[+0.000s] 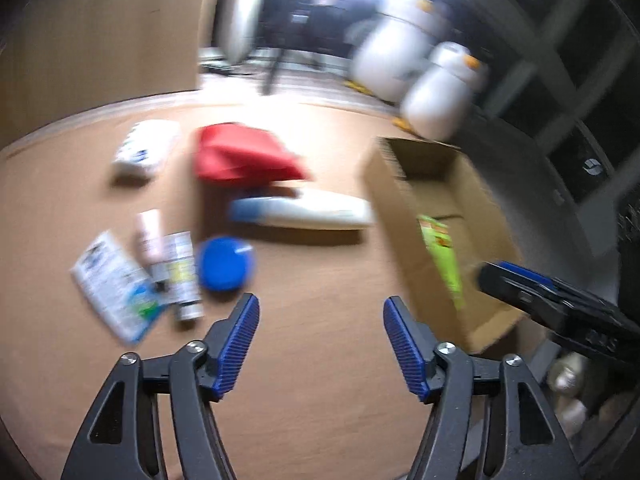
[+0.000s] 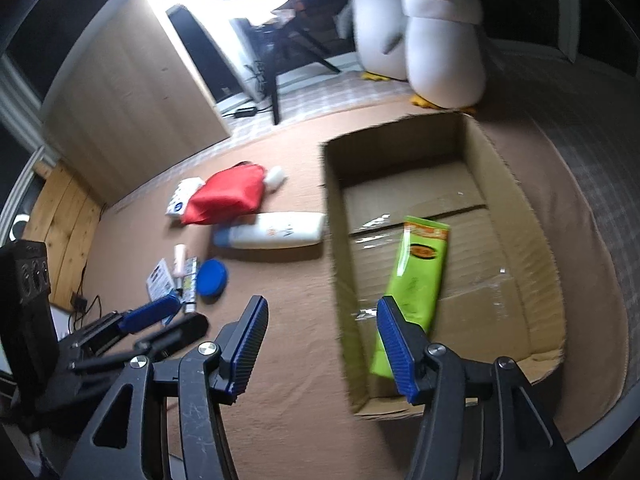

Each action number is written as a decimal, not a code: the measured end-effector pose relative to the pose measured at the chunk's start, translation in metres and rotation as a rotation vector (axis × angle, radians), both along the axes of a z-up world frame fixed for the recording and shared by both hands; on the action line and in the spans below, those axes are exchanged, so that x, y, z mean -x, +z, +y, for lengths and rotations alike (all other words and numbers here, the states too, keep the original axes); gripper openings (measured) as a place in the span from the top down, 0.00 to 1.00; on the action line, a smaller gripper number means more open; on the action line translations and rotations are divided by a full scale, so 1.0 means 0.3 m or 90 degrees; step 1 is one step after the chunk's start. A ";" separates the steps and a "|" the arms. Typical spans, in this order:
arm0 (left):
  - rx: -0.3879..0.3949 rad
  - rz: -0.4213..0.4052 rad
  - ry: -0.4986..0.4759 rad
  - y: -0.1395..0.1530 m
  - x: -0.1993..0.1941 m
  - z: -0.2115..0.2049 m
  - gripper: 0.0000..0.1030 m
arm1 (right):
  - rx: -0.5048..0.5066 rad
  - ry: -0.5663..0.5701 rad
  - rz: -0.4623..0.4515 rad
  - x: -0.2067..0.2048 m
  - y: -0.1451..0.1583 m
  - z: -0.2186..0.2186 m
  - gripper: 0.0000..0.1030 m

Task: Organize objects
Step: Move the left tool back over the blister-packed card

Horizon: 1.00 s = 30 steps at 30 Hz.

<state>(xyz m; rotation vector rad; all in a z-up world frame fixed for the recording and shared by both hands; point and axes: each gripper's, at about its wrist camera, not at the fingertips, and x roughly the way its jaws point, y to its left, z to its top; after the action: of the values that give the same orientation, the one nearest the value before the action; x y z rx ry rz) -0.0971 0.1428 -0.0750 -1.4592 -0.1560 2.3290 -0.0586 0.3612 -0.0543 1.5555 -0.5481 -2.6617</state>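
Your left gripper (image 1: 321, 344) has its blue pads spread with nothing between them; it is pitched steeply down over bare brown tabletop (image 1: 312, 360). The left wrist view is smeared, so fine detail there is unreliable. Your right gripper (image 2: 320, 346) is likewise spread and empty, its right finger overlapping the near end of the green packet (image 2: 420, 276) in the view; contact cannot be confirmed, and the pads are not pressing on it.

Outward from the left tool: the blue round lid (image 1: 226, 264) lies just ahead and to the left of the left finger. Beside it, further left, is a cluster of a small printed tube (image 1: 184, 276), a pinkish tube (image 1: 149, 236) and a flat printed packet (image 1: 114, 286). Beyond, the white bottle with a blue cap (image 1: 304, 212) lies on its side, long axis across the view, cap end to the left. Behind it sit the red pouch (image 1: 244, 154) and a white-and-blue pack (image 1: 146, 146).

The cardboard box (image 2: 334, 216) stands to the right, open-topped, the green packet flat on its floor.

Judgement: the loose items all lie on the left gripper's side, the box on the right gripper's side. The blue lid is the nearest pick for your left hand; a grip on the bottle would need the fingers set across its long axis.
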 end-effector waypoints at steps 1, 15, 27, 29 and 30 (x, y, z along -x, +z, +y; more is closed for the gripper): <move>0.002 -0.004 0.016 -0.009 0.006 -0.038 0.33 | -0.006 0.007 0.003 -0.004 0.002 -0.022 0.48; 0.055 -0.082 0.242 -0.193 0.138 -0.465 0.24 | -0.078 0.066 -0.032 -0.063 -0.108 -0.274 0.38; 0.039 -0.161 0.302 -0.305 0.273 -0.502 0.23 | -0.057 0.017 -0.044 -0.102 -0.135 -0.210 0.37; 0.041 -0.163 0.308 -0.314 0.281 -0.504 0.23 | -0.053 0.008 -0.046 -0.105 -0.138 -0.196 0.38; 0.042 -0.165 0.309 -0.319 0.285 -0.503 0.23 | -0.051 0.004 -0.048 -0.106 -0.140 -0.191 0.38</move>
<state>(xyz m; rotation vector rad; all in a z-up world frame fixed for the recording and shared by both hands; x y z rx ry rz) -0.1824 -0.0081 -0.1707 -1.9302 -0.5663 2.5100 -0.0269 0.3039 -0.0964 1.6804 -0.4441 -2.6610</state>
